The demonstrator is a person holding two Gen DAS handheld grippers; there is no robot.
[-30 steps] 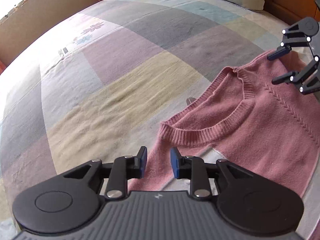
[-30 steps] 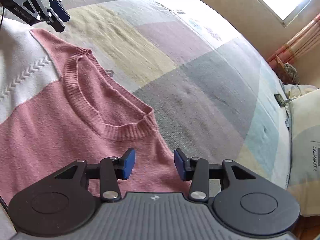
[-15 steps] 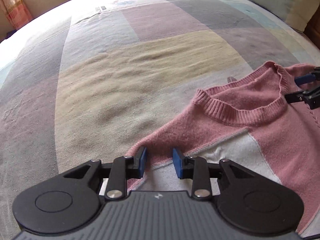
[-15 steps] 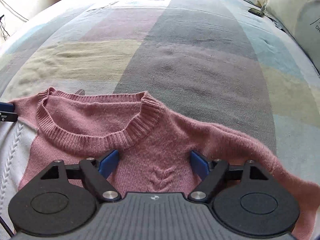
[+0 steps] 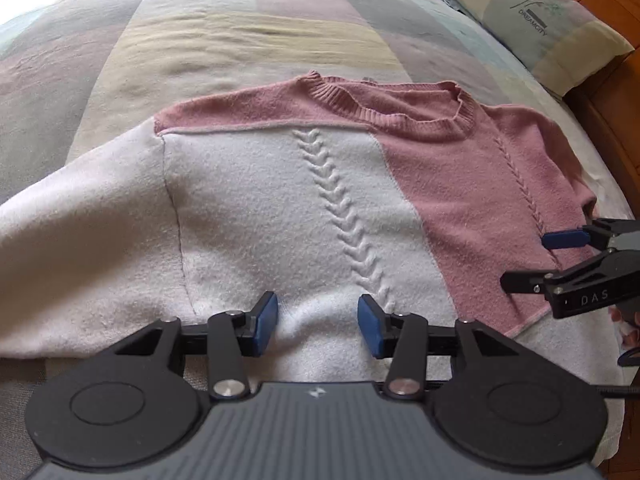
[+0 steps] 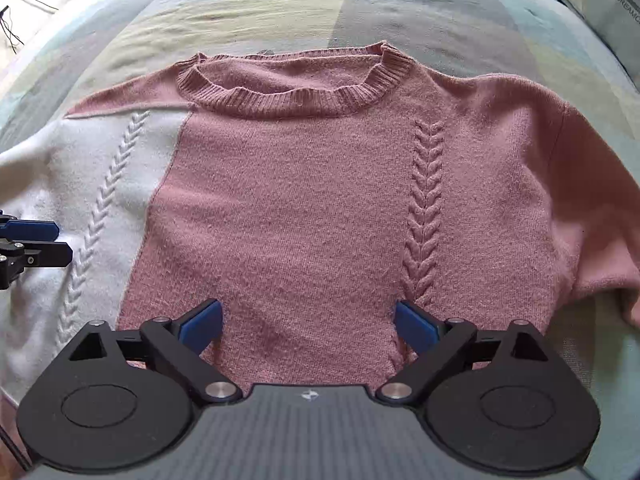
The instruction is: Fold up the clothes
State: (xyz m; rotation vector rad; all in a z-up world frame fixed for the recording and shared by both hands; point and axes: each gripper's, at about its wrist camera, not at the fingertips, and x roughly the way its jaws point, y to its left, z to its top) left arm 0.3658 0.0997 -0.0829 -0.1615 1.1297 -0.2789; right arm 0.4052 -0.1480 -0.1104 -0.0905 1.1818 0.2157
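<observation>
A knit sweater, pink with a white panel and braided cable ribs, lies spread flat on the bed with its collar at the far side. My left gripper hovers low over the white panel. Its jaws are opening, and only flat fabric lies under the gap, ungripped. My right gripper is over the pink front, its jaws opening very wide and its pads clear of the cloth. Each gripper shows at the edge of the other's view: right gripper, left gripper.
The sweater rests on a patchwork bedspread in pale yellow, grey and mauve. A pillow lies at the far right, with a wooden bed frame beside it. A thin cable shows at the far left edge.
Both grippers have swung from the collar and shoulders to the lower body of the sweater. Both have opened, the right one widely. The sweater now lies flat.
</observation>
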